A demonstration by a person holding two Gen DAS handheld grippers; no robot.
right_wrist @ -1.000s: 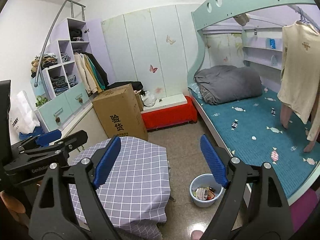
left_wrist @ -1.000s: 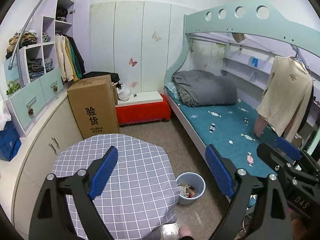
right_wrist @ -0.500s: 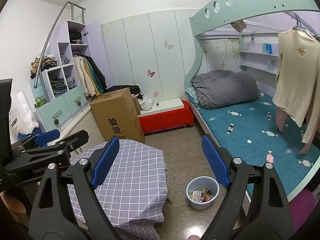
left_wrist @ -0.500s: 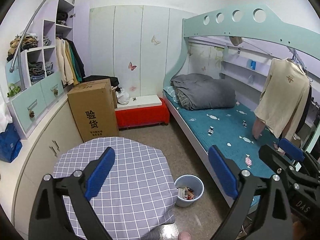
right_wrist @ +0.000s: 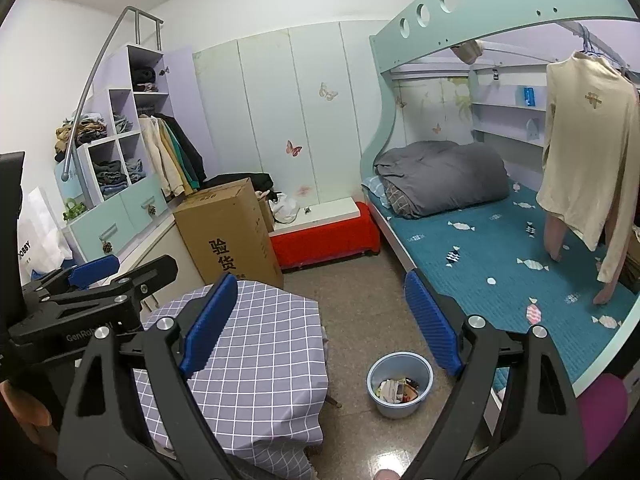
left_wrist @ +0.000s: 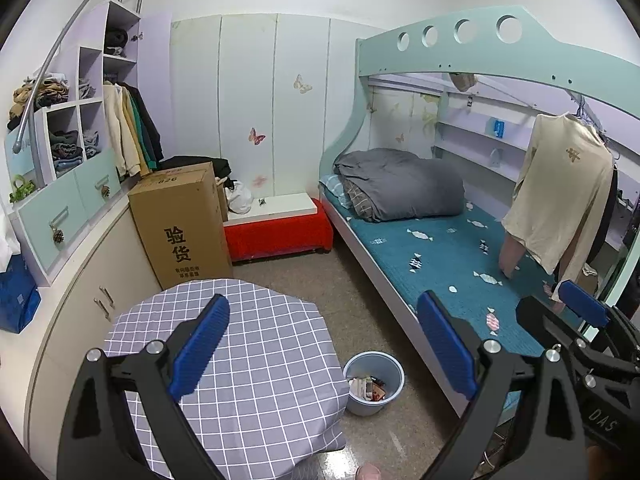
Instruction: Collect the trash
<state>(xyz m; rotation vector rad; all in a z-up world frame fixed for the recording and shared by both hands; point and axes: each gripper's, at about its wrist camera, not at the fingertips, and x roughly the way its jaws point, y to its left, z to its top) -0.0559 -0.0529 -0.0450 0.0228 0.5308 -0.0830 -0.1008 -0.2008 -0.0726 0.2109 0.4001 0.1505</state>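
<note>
Both grippers empty, blue pads spread wide, nothing between them. Left gripper [left_wrist: 322, 340] and right gripper [right_wrist: 320, 320] are held side by side, both angled a bit downward over the room, well above floor level.

Key relation: the bin [right_wrist: 400, 383] sits on the floor below and ahead of both sets of fingers, in the gap between the checked-cloth table [right_wrist: 256, 344] and the bed [right_wrist: 500, 248]. From the right gripper it lies under the right-hand pad [right_wrist: 430, 322], slightly toward centre. From the left gripper it lies between the pads, toward the right one [left_wrist: 446, 346], again lower in the frame. Neither hand is clearly nearer; I'd guess the right has a slightly straighter line, since the bin is clear of the table edge in its view, while in the left view the cloth corner touches or overlaps the rim [left_wrist: 348, 368]. Either way the move is down and forward, not sideways.

Bin is round, upright, open-topped, so no long axis to line up with; the rim is the only obvious thing to pinch. It looks like light blue plastic, partly filled with trash [right_wrist: 398, 391]: crumpled paper and wrappers, white with some red and dark bits. Individual pieces too small to identify.

No loose trash that I can make out on the tabletop or floor. A white plastic bag [left_wrist: 239, 199] sits behind the cardboard box [left_wrist: 182, 226], by the red bench; can't tell if that counts as trash.
</note>
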